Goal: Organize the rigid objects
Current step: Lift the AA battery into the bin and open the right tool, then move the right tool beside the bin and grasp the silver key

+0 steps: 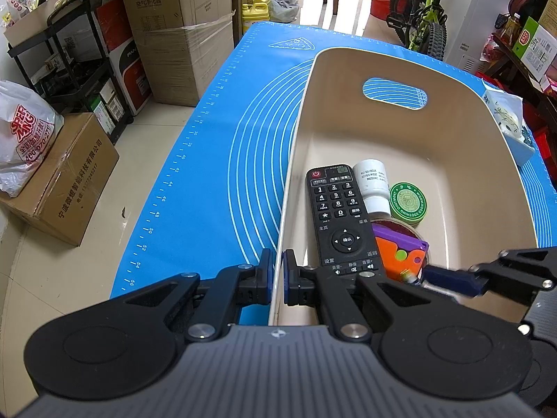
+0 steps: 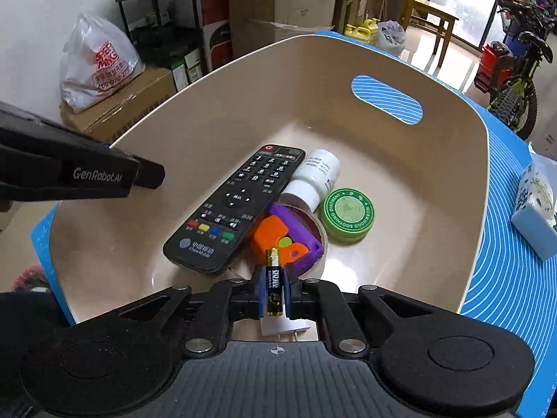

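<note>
1. The battery is sitting upright between the pads of the right tongs, above the near end of the beige bin. The pads are standing slightly apart, so whether they are still pressing on it I cannot tell.
2. Just ahead of those tongs, the orange and purple toy is lying on a red-lidded round container. A battery dropping there is likely to bounce or roll instead of settling.
3. Directly under the right tongs a white plug adapter is lying, another uneven landing spot.
4. Ahead and to the left, the black remote is resting against the white bottle; ahead to the right the green ointment tin is sitting. A low sweep of the tongs is risking a knock to any of them.
5. The left tongs are clamping the bin's near wall, pads almost fully together. If that grip is slipping, the bin could be sliding on the blue mat covering the desk.
</note>
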Action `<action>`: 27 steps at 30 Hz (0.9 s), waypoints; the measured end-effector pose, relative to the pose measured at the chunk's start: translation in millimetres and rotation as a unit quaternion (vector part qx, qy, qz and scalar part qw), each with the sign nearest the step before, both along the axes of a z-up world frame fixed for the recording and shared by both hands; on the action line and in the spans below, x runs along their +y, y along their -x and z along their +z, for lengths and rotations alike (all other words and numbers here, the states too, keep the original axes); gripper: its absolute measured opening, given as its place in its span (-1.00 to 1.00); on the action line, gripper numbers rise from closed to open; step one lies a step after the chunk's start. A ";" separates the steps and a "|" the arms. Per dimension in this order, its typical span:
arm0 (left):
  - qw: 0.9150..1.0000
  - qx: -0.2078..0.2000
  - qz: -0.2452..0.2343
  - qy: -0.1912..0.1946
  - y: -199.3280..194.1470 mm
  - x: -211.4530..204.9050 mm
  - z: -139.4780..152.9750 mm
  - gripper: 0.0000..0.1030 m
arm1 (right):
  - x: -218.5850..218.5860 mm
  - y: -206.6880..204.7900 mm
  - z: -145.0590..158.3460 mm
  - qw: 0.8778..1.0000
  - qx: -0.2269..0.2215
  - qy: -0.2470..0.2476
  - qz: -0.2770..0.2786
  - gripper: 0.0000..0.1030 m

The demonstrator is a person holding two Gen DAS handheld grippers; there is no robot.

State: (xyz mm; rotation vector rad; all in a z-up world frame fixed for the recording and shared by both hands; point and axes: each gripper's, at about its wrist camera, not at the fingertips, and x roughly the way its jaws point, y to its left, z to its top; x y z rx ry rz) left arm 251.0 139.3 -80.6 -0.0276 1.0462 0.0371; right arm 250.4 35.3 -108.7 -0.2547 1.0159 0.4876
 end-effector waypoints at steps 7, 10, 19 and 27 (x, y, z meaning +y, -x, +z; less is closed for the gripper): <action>1.000 0.000 0.000 0.000 0.0 0.7 0.1 -0.87 | -14.8 1.6 13.9 0.999 -0.017 -0.032 -0.016 0.22; 1.000 0.000 0.000 0.000 0.1 0.3 0.0 -0.87 | -21.4 5.4 24.4 0.998 -0.037 -0.039 -0.016 0.37; 1.000 0.000 0.000 0.000 0.1 0.8 0.0 -0.87 | -62.3 11.4 66.3 0.991 -0.098 -0.075 -0.046 0.48; 1.000 0.000 0.000 0.000 0.2 0.8 0.1 -0.87 | -119.6 4.2 81.7 0.979 -0.136 -0.079 -0.129 0.51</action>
